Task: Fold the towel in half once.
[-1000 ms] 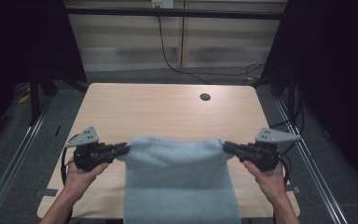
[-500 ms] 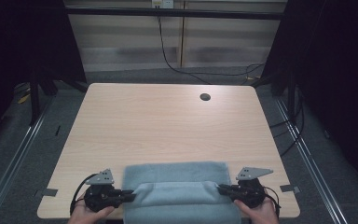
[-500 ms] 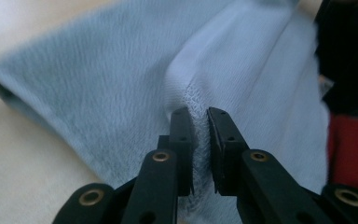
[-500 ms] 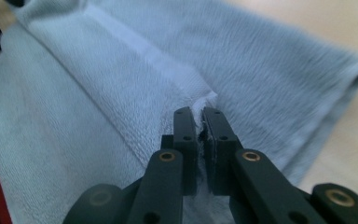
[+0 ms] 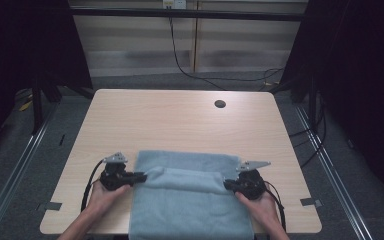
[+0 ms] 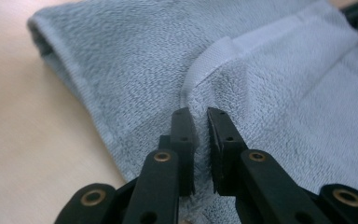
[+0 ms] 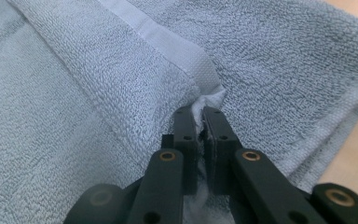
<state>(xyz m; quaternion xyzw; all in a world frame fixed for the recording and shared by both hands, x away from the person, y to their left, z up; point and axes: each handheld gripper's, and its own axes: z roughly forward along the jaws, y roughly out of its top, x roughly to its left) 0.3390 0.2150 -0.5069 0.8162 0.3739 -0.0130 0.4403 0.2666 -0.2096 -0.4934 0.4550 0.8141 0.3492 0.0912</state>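
A light blue towel (image 5: 190, 205) lies at the near edge of the wooden table (image 5: 180, 120) and hangs over the front. Its held edge is doubled back over a lower layer that reaches a little farther out. My left gripper (image 5: 143, 176) is shut on the towel's left corner. In the left gripper view the jaws (image 6: 200, 115) pinch the terry cloth (image 6: 121, 56) beside the hem band. At the right corner my right gripper (image 5: 226, 185) is shut too, and the right gripper view shows the towel (image 7: 51, 116) bunched up between its jaws (image 7: 199, 114).
A small dark round hole (image 5: 220, 104) sits in the tabletop at the far right. Bare wood runs from the towel to the far edge. Cables trail on the grey floor behind the table, and dark curtains stand on both sides.
Both grippers pulled the towel's edge toward the person, then came back out a little. The towel now lies folded, with a second layer showing beyond the held edge.
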